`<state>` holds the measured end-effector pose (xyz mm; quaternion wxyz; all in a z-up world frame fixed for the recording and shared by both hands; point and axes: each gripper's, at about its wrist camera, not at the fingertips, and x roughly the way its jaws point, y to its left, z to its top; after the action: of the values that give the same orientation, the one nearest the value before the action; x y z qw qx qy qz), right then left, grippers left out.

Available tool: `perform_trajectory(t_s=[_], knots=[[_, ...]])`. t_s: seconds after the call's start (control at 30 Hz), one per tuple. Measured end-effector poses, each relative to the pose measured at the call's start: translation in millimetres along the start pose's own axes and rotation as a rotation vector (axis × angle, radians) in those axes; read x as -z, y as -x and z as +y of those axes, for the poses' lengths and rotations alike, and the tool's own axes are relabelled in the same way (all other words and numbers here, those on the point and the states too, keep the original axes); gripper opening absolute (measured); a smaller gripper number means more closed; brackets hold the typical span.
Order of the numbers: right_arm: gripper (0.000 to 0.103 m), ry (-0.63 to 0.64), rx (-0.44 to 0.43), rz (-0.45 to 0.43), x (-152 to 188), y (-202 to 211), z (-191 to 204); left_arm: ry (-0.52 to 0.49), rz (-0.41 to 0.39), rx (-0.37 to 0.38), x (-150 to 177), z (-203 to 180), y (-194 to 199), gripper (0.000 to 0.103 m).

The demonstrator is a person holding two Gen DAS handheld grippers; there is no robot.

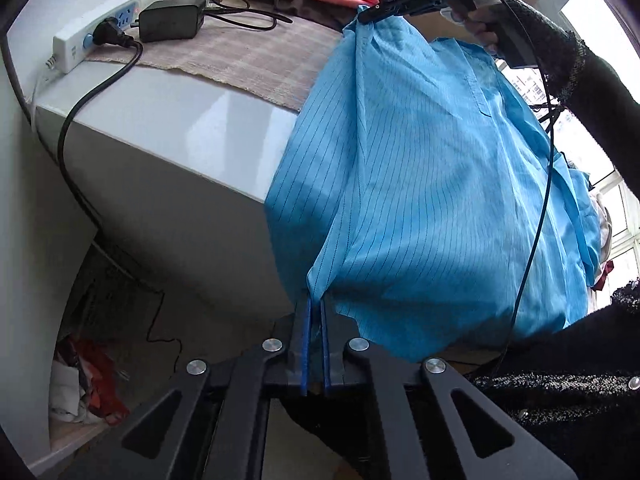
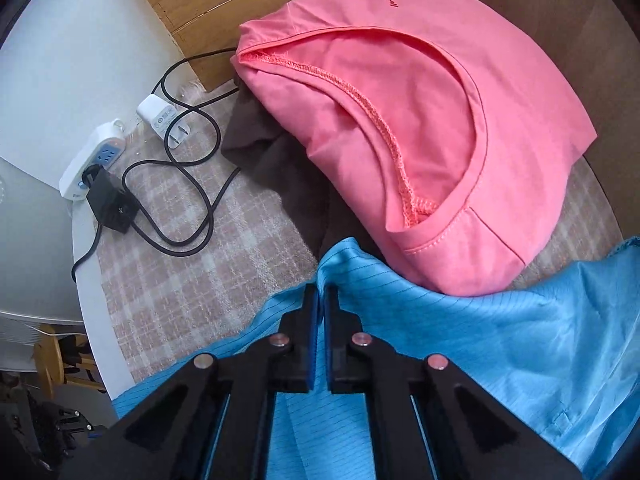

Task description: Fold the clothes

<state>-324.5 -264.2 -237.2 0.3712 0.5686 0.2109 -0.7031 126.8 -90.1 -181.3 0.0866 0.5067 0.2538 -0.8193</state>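
Observation:
A light blue pinstriped garment (image 1: 420, 184) hangs off the edge of a white table (image 1: 168, 120). My left gripper (image 1: 316, 300) is shut on its lower corner, below the table top. My right gripper (image 2: 321, 292) is shut on an upper corner of the same blue garment (image 2: 460, 340), just above the checked cloth; it also shows in the left wrist view (image 1: 368, 16), held by a hand at the top. A folded pink shirt (image 2: 400, 120) lies on a dark brown garment (image 2: 276, 168) right behind the right gripper.
A checked beige cloth (image 2: 180, 264) covers the table top. A white power strip (image 2: 92, 160), a black adapter (image 2: 114, 208), a white charger (image 2: 160, 120) and looped black cables lie at its left. A wooden panel (image 2: 240, 4) stands behind. Clothes lie on the floor (image 1: 88, 384).

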Motion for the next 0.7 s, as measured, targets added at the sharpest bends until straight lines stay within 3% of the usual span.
perform_trajectory(t_s=[0.07, 0.17, 0.27, 0.33, 0.43, 0.53, 0.7], knots=[[0.003, 0.003, 0.000, 0.030, -5.5, -8.8, 2.3, 0.017, 0.043, 0.028, 0.2, 11.0, -9.8, 0.009], [0.005, -0.043, -0.032, 0.058, -12.8, -20.5, -1.0, 0.094, 0.107, -0.002, 4.0, 37.9, -26.9, 0.010], [0.005, -0.085, -0.165, 0.007, -12.4, 3.5, -16.6, 0.216, 0.119, -0.047, 11.4, 72.2, -21.2, 0.010], [0.005, -0.113, -0.255, -0.028, -12.0, 19.8, -27.2, 0.231, 0.087, -0.056, 11.6, 75.3, -3.9, 0.010], [0.012, -0.101, -0.295, -0.149, 13.1, 73.0, -53.1, 0.132, 0.053, -0.067, -4.0, 48.3, 19.0, 0.012], [0.017, -0.110, -0.177, -0.216, 50.9, 103.4, -85.3, -0.004, 0.015, 0.013, -31.0, 6.5, 21.6, 0.026], [0.017, -0.264, -0.149, -0.171, 88.9, 74.2, -151.1, -0.118, 0.059, 0.067, -64.5, -25.8, -10.9, 0.026]])
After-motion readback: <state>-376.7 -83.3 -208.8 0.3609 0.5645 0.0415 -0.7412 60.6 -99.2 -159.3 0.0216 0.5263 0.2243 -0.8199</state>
